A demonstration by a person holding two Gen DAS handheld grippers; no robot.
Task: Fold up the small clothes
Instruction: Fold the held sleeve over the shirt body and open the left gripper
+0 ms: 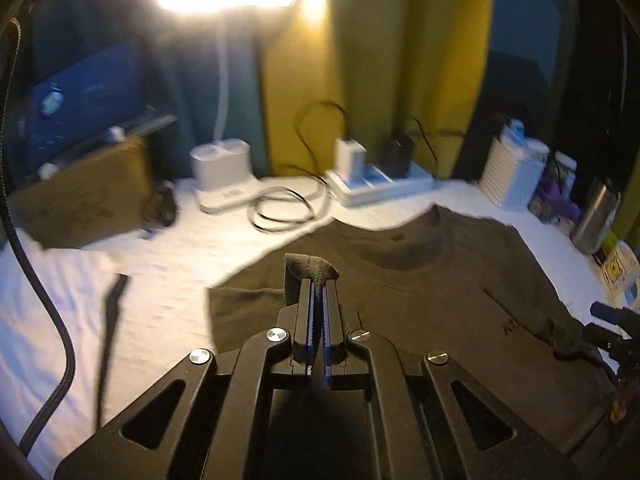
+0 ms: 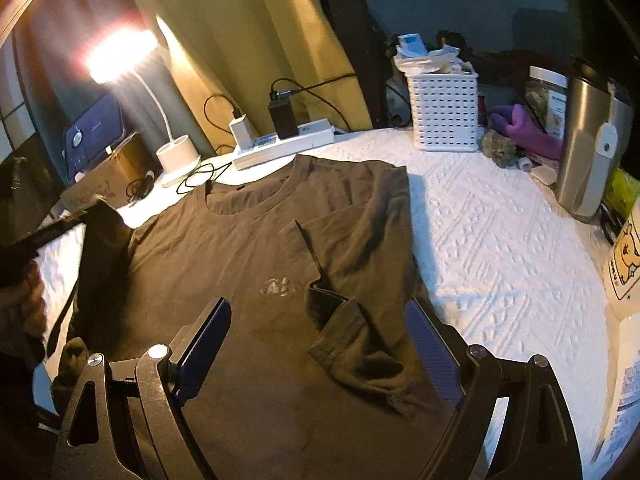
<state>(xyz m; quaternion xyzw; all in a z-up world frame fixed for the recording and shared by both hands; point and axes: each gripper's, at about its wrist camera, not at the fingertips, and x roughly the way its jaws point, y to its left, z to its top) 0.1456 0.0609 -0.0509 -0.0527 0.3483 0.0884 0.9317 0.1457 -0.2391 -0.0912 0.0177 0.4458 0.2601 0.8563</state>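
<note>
A dark brown t-shirt (image 2: pixel 256 248) lies front up on the white textured cloth, collar toward the far side, small logo on the chest. Its right sleeve (image 2: pixel 352 332) is folded in over the body. My left gripper (image 1: pixel 318 280) is shut on a pinch of the shirt's left edge (image 1: pixel 310 264) and holds it lifted above the shirt (image 1: pixel 440 292). That lifted fabric shows at the left of the right wrist view (image 2: pixel 102 240). My right gripper (image 2: pixel 320 320) is open and empty, hovering just above the folded sleeve.
At the far edge stand a lit desk lamp (image 2: pixel 176 156), a power strip with chargers (image 2: pixel 280 140), loose cables (image 1: pixel 280 208), a white basket (image 2: pixel 444 112), a steel tumbler (image 2: pixel 592 144) and a cardboard box (image 1: pixel 84 196). Packets lie at the right edge (image 2: pixel 624 264).
</note>
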